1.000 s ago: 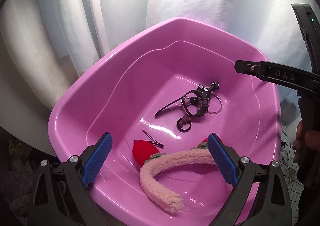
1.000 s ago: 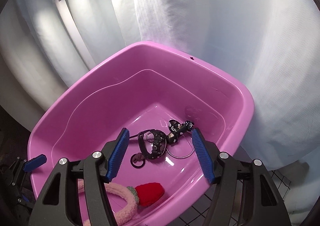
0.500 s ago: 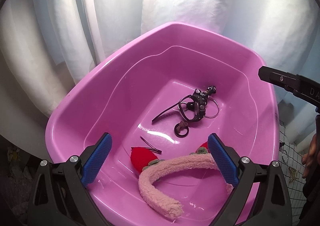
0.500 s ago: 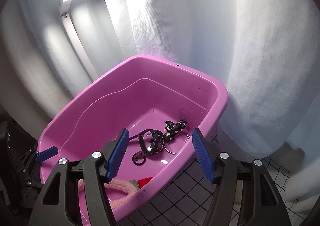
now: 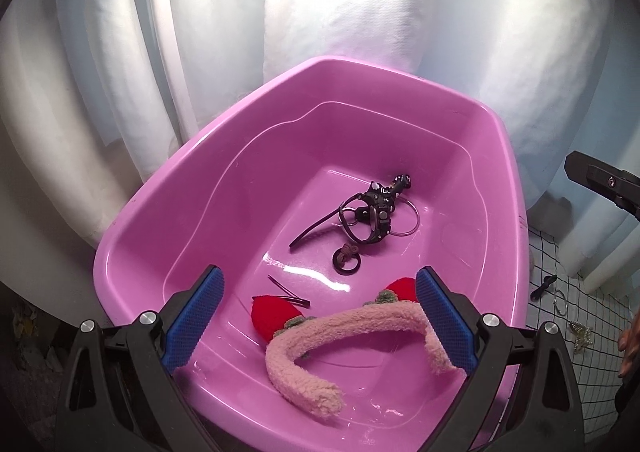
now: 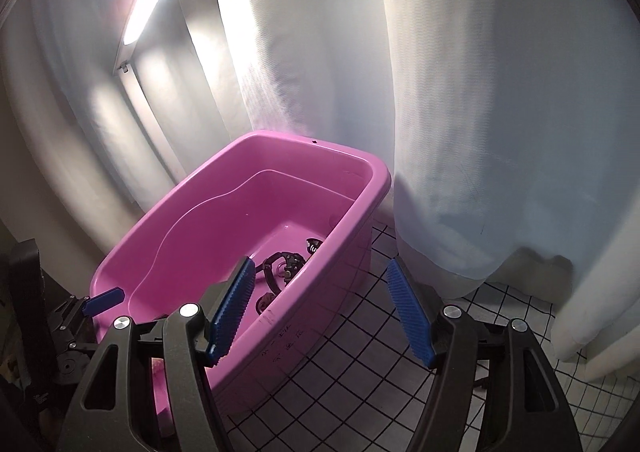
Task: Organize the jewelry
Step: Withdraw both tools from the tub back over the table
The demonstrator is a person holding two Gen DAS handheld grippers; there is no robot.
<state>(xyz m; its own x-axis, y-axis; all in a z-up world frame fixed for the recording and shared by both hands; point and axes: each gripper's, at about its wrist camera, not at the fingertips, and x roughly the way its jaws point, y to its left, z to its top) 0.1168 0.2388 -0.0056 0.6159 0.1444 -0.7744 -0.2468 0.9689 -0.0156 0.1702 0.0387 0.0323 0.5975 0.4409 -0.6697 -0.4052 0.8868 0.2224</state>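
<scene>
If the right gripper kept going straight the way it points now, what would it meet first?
Probably the grid-patterned cloth beside the pink tub. The right gripper is open and empty, aimed just outside the tub's near wall; depth is unclear, so it might clip that wall.

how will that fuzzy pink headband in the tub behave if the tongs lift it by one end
The pink headband keeps an open arch lying flat, so it is probably stiff inside and should lift whole. Its plush cover looks grippy. The red pieces look attached and would likely come along.
</scene>
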